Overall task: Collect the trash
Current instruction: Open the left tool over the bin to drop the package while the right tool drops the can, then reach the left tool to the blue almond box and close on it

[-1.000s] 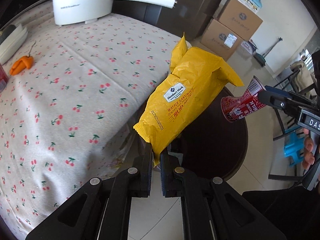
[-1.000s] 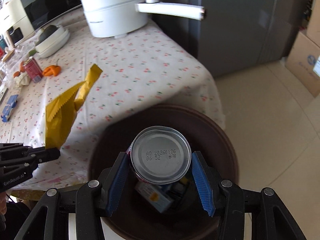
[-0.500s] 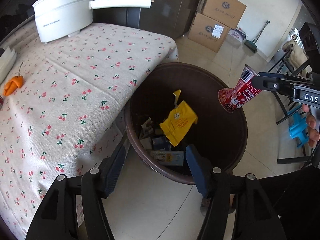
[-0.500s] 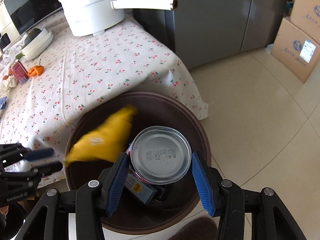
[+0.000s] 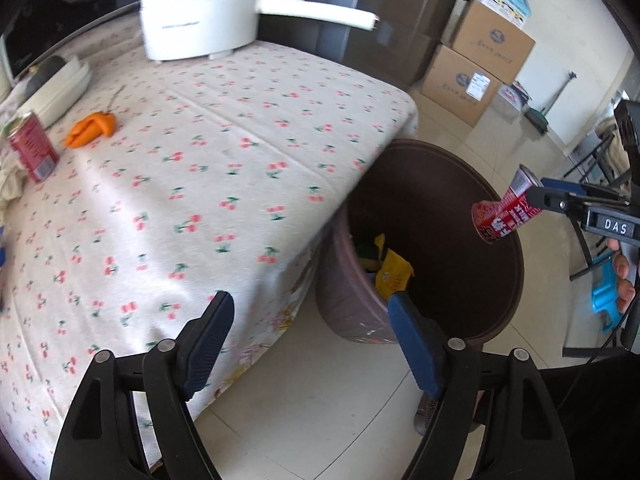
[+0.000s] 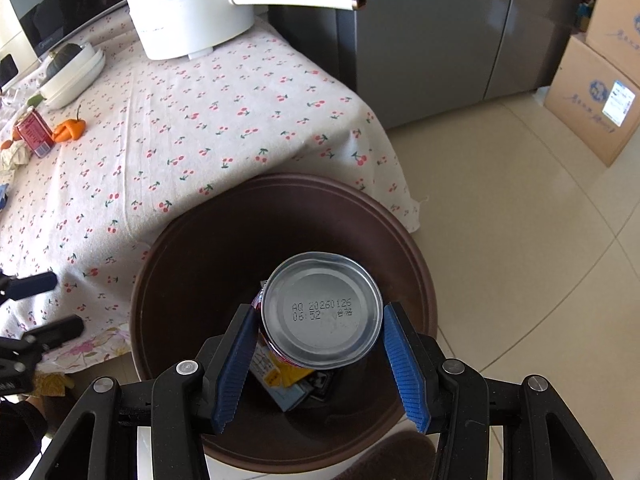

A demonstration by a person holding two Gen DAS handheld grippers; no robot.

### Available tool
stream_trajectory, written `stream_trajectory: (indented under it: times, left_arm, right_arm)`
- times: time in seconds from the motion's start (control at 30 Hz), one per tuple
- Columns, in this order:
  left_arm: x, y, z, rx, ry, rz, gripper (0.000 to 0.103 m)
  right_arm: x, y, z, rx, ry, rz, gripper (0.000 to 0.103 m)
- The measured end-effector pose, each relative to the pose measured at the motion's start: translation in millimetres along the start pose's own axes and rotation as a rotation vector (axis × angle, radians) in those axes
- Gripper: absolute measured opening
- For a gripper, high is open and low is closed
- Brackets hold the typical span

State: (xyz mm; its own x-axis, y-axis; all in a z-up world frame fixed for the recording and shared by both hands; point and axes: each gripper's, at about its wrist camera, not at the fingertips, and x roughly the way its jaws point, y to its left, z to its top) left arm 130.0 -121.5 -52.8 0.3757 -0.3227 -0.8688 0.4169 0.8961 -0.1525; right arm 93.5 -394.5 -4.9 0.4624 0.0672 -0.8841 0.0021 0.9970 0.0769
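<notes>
Right tool (image 6: pixel 318 364) clamped on red can (image 6: pixel 322 312) above brown bin (image 6: pixel 420 280). Left tool (image 5: pixel 310 344) empty, jaws opening. Beside: cherry-print surface (image 5: pixel 224 168), white pot (image 5: pixel 200 8), second can (image 5: pixel 32 148).

My tongs: black frames, blue ribbed pads

My left tongs (image 5: pixel 308 340) and right tongs (image 6: pixel 320 364) share black plastic arms with triangular cut-outs, round silver screws at the joints and blue ribbed finger pads (image 6: pixel 402 364). White letters "DAS" mark the right tongs' side; my sleeve (image 6: pixel 18 436) is dark.

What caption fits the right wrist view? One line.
Right gripper holds a red drink can above the round brown trash bin.
</notes>
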Motion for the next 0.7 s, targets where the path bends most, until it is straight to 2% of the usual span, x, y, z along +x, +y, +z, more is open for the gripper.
stream_trajectory:
  times: [0.27, 0.3, 0.37, 0.7]
  left_arm:
    - [-24.4, 41.7, -7.3, -0.075, -0.037, 0.058, 0.097]
    - [-27.2, 47.4, -8.3, -0.084, -0.040, 0.063, 0.097]
    - [-31.6, 57.6, -10.3, -0.103, -0.045, 0.072, 0.098]
    - [-52.2, 104.2, -24.8, -0.199, -0.066, 0.108, 0.098]
  right_arm:
    - [16.0, 2.8, 5.6, 0.031, 0.032, -0.025, 0.058]
    - [17.7, 2.5, 6.9, 0.043, 0.036, -0.025, 0.060]
    - [18.1, 3.8, 9.5, 0.056, 0.030, -0.025, 0.076]
    - [19.1, 45.2, 23.3, -0.017, 0.008, -0.011, 0.083]
